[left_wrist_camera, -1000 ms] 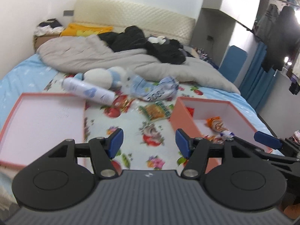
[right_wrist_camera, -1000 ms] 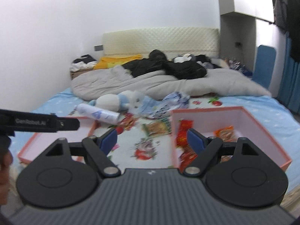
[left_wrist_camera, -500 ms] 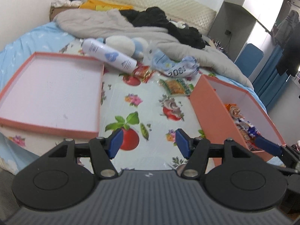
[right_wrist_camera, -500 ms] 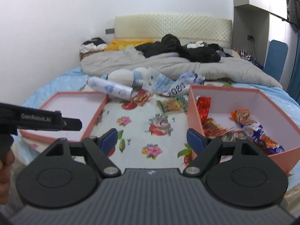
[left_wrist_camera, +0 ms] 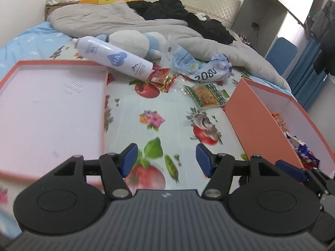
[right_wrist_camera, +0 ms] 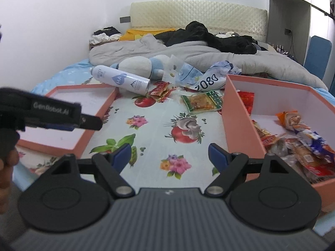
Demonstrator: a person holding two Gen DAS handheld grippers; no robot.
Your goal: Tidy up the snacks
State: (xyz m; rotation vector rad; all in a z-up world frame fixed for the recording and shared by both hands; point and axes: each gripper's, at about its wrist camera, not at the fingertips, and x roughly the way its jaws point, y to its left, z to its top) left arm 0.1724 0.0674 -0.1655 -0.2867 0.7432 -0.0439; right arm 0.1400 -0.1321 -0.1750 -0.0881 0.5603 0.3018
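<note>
Both grippers have dropped closer to the bed, left gripper and right gripper with jaws released, empty. Risk (a judgement): the green snack packet lies flat on soft bedding, touching the snack box, so a pinch may snag sheet or slip.

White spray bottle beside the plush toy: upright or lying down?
Lying down. The white spray bottle rests on its side on the bedsheet, its cap end by the shallow lid.

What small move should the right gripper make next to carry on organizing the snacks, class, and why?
Probably ease the right gripper forward toward the green snack packet. Both grippers are open and empty, the deep pink box already holds several snacks, and this packet lies loose on the floral sheet just outside the box's left wall, nearer than the red packet by the white bottle.
</note>
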